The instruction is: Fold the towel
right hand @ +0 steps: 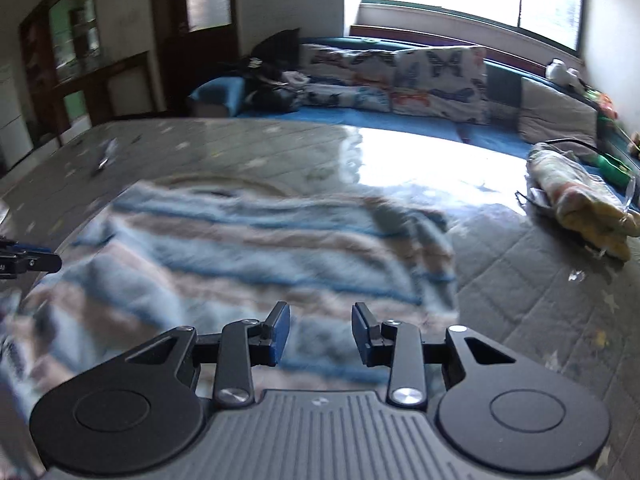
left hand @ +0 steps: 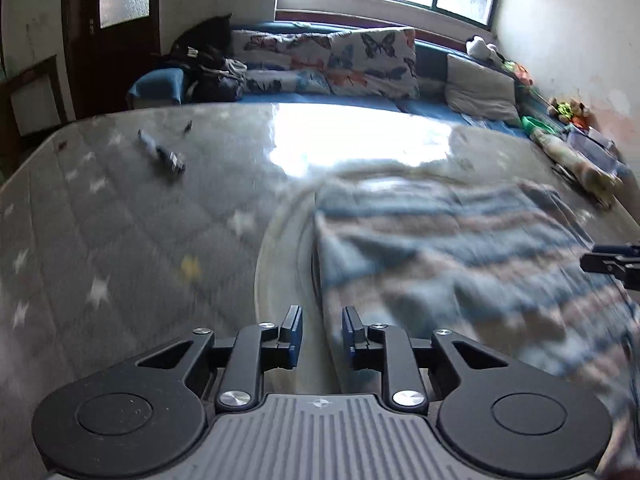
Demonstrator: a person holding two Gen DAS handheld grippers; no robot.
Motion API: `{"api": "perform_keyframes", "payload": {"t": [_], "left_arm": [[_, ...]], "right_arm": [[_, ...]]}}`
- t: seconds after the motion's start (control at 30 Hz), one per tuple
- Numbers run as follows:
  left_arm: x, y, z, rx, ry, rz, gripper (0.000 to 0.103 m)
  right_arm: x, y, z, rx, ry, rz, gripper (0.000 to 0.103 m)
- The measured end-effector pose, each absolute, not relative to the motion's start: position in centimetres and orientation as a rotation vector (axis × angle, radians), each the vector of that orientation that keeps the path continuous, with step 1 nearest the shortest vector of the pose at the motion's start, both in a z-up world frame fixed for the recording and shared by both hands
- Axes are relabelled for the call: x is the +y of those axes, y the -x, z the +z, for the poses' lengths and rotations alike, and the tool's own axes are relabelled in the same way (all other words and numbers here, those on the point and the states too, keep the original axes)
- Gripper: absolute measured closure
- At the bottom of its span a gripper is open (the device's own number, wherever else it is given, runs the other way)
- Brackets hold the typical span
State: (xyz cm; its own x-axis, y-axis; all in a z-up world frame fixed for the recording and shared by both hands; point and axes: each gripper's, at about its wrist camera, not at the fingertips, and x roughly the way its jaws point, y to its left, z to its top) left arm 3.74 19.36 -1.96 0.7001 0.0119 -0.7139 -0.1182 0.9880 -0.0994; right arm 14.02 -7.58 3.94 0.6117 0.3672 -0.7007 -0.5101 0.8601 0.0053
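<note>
No brand or writing can be read; the pictures are blurred. The striped towel is spread on the grey quilted tabletop, its stripes running across the view from left to right. The left claw is seen partly open over the towel's left edge, nothing gripped. The right claw is held partly open above the towel, empty.

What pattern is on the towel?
Blue, white and pinkish-tan stripes on the towel; clearest in the right wrist view.

No readable text, labels, brands, numbers or signs, both views blurred
</note>
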Motion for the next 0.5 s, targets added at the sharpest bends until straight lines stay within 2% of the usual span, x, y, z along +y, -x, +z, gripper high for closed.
{"api": "perform_keyframes", "payload": {"t": [0.07, 0.27, 0.4, 0.5], "left_arm": [[19.1, -2.1, -1.7, 0.785, 0.130, 0.044, 0.068], [16.4, 2.2, -0.5, 0.738, 0.007, -0.065, 0.062], [13.7, 3.9, -1.0, 0.722, -0.097, -0.131, 0.062], [14.5, 4.1, -1.0, 0.707, -0.069, -0.056, 0.062]], "right_arm": [[-7.5, -12.6, 4.0, 0.763, 0.216, 0.532, 0.069], [-7.8, -7.9, 4.0, 0.771, 0.261, 0.580, 0.068], [-8.6, -5.2, 3.9, 0.770, 0.280, 0.576, 0.067], [-9.6, -3.5, 3.8, 0.772, 0.285, 0.561, 0.065]]}}
